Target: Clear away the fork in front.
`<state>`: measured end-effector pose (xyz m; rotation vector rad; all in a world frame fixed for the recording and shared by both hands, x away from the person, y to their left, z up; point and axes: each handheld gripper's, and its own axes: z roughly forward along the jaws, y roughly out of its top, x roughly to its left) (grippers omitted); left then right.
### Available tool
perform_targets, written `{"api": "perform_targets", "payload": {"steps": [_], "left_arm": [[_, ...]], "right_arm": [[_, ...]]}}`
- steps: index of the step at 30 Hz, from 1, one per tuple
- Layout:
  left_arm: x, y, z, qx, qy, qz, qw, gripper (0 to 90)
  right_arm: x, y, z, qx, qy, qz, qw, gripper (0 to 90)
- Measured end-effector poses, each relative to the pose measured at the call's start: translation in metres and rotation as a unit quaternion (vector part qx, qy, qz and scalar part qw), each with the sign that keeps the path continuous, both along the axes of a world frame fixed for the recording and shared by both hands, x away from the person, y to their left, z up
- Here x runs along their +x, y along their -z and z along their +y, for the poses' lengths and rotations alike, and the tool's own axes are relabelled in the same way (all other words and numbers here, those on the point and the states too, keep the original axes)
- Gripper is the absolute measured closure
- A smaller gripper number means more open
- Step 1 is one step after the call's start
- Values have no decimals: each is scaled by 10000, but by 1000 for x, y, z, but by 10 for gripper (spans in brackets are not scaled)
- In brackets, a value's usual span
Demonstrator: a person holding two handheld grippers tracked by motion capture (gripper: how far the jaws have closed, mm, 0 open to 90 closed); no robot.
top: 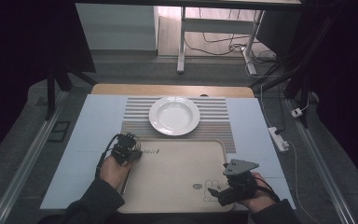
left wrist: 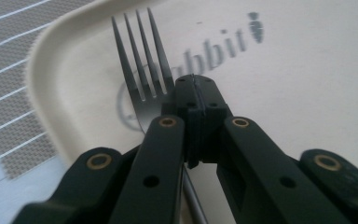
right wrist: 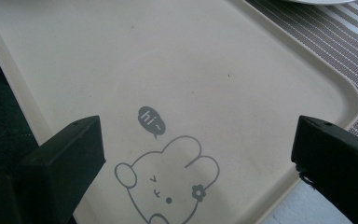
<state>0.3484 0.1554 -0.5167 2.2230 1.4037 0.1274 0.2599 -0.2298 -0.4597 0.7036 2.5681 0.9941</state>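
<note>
The left claw (left wrist: 196, 93) is clamped on a fork (left wrist: 142, 79) above the tray (left wrist: 307, 84); the right claw (right wrist: 200, 154) hangs wide over the tray's rabbit drawing (right wrist: 168, 182).

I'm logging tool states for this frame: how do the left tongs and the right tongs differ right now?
The left tongs are shut on a fork, while the right tongs stand wide open and hold nothing. The left tongs sit at the tray's far left corner by the printed word; the right tongs hover over the rabbit drawing at its near right corner. The right tongs carry a grey three-cornered plate; I see none on the left tongs. Both are black and hand-held.
</note>
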Motion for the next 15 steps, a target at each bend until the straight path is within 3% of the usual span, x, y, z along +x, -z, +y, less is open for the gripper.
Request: {"api": "perform_targets", "payload": {"steps": [7,15], "left_arm": [[1,1,8,-86,-36,1,10000,886],[-4,-3,9,-177,220,-198,9994,725]], "right_arm": [[1,0,0,34,44,66,10000,27],[2,1,-2,130,139,160,9997,27]]}}
